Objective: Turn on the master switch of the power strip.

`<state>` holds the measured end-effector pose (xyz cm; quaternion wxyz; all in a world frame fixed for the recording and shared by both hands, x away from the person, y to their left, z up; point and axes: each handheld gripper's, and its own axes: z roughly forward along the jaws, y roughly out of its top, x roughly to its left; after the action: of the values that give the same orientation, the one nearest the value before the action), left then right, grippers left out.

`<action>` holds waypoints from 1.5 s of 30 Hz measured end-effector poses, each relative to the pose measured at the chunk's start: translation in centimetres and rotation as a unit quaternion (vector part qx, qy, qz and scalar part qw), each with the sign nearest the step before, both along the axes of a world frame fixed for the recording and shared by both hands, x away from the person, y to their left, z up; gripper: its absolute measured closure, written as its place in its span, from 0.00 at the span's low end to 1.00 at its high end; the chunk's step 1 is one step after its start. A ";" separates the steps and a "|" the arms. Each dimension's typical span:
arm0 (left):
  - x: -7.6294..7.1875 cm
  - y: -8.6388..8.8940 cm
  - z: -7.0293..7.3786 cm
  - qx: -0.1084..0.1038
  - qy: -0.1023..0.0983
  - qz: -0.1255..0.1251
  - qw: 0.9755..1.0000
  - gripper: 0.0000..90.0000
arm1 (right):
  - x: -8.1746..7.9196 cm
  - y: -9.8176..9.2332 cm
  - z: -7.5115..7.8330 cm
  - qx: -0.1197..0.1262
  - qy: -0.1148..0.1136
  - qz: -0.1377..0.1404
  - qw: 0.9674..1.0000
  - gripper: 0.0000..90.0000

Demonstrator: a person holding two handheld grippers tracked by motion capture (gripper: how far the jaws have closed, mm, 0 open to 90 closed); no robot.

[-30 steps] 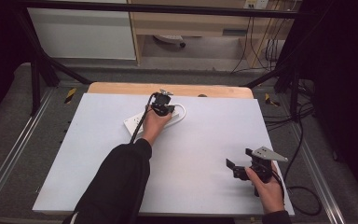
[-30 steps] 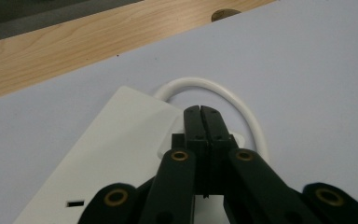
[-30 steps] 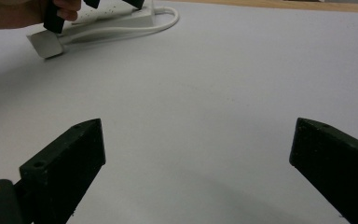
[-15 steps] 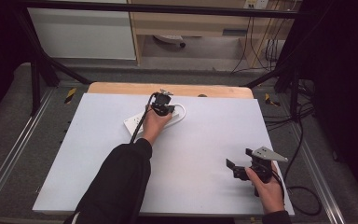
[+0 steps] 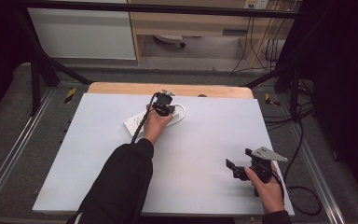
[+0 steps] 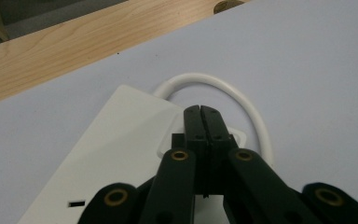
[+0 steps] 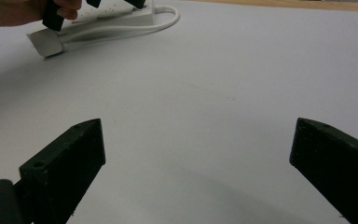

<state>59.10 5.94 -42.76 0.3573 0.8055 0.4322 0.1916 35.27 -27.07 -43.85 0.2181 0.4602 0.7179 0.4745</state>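
1. Power strip [image 5: 142, 120] lies under my left gripper [image 5: 164, 106] at the far side of the table [image 5: 205, 140]; nothing has moved over the last second, so I judge I'm pressing.
2. Left gripper view: my jaws are together, tips over its switch [image 6: 235, 136], the white cord [image 6: 242, 100] looping beyond.
3. Right gripper view: my jaws are wide apart, empty, the strip well ahead.

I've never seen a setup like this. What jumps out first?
A white power strip with its looped cable lies at the far middle of the pale table. The left gripper is over it, jaws pressed together. Near the table's front right corner, the right gripper is held with jaws wide apart, holding nothing.
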 end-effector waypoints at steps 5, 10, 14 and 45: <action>-0.1 0.0 0.0 -0.001 0.000 0.003 1.000 1.00 | 0.0 0.0 0.0 0.001 0.000 -0.001 1.000 0.04; -0.2 0.5 0.1 -0.025 -0.002 0.003 1.000 1.00 | 0.0 0.0 0.0 0.000 -0.001 0.000 1.000 0.04; -0.8 0.7 0.1 -0.038 -0.016 0.002 0.999 1.00 | 0.0 0.0 0.1 0.002 -0.003 -0.001 1.000 0.04; -2.6 1.3 2.1 -0.074 -0.030 0.003 0.997 0.72 | 0.0 0.0 0.1 -0.002 -0.001 0.000 1.000 0.04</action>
<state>56.49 7.24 -40.68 0.4287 0.7691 0.4367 0.1844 35.24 -27.02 -43.79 0.2200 0.4597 0.7187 0.4731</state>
